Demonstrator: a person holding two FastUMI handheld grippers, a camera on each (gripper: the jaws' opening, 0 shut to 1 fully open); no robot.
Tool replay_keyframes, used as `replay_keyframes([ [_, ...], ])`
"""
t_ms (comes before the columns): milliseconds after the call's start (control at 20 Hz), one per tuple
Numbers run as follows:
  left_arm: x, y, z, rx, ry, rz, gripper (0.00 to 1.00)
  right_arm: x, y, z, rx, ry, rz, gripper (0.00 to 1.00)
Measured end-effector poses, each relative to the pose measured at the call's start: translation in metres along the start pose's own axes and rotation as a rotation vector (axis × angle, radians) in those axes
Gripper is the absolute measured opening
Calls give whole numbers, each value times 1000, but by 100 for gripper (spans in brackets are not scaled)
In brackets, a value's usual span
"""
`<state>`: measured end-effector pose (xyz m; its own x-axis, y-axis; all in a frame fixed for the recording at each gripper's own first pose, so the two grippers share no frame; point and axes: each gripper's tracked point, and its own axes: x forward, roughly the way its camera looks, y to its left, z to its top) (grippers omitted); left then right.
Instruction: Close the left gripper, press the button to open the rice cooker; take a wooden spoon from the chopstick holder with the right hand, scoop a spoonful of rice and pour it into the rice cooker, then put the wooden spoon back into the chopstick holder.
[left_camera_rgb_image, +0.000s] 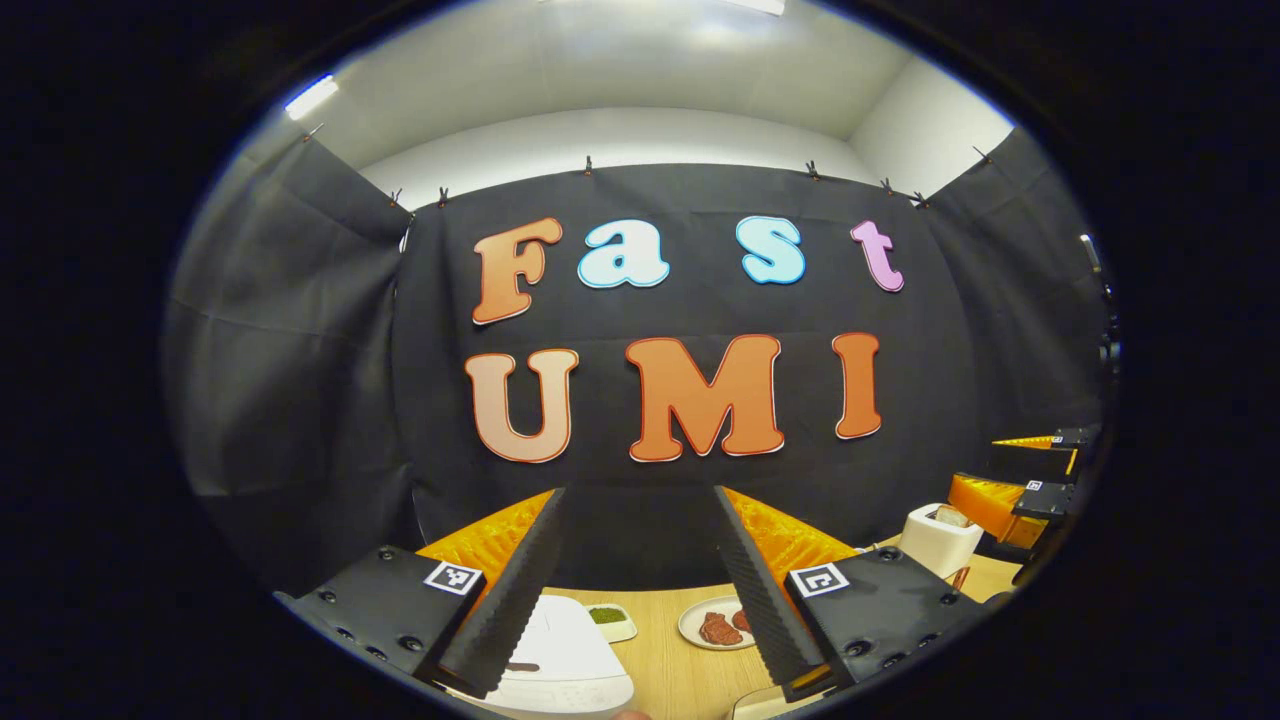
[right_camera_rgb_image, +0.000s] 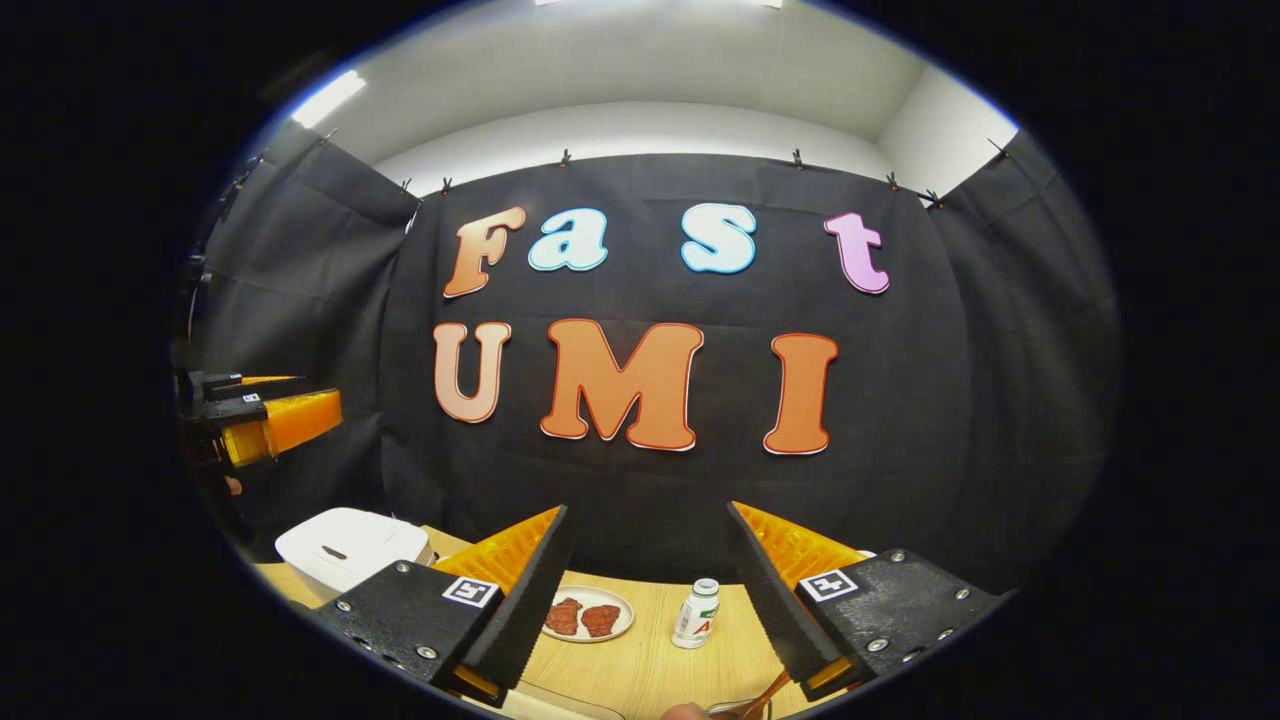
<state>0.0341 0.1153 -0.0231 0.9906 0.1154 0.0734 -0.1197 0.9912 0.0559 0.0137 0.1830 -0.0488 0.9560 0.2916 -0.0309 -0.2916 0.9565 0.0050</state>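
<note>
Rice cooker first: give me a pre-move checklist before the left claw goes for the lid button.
1. Left claw shut for pressing: not ok, fingers stand apart.
2. Rice cooker lid shut, awaiting the press: ok.
3. Left claw over the cooker: ok, cooker lies just below its fingers.
4. Right claw empty and open, ready for the spoon: ok.
5. Wooden spoon in the chopstick holder: cannot tell.
6. Plate of meat and bottle clear of the cooker: ok.

Plate (right_camera_rgb_image: 588, 613), small bottle (right_camera_rgb_image: 696, 613), dish (left_camera_rgb_image: 610, 621).
</note>
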Motion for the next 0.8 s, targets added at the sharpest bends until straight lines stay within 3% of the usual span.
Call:
replay_keyframes([
  [150,14,-16,1,-22,26,-40,99,13,5,0,9,21,-1,94],
  [200,18,-22,10,-43,3,-58,96,16,11,6,18,15,21,94],
  [300,21,-19,24,-45,-32,-60,99,22,12,33,9,-47,36,94],
  [450,19,-20,17,-65,-12,-60,96,25,11,55,3,-114,30,93],
  [550,21,-26,-3,-56,28,-63,94,24,6,53,-4,-110,15,94],
  [600,21,-27,-4,-53,28,-67,99,21,4,53,-1,-104,8,94],
  [800,19,-28,9,-14,13,-73,99,13,-3,49,16,-88,-4,94],
])
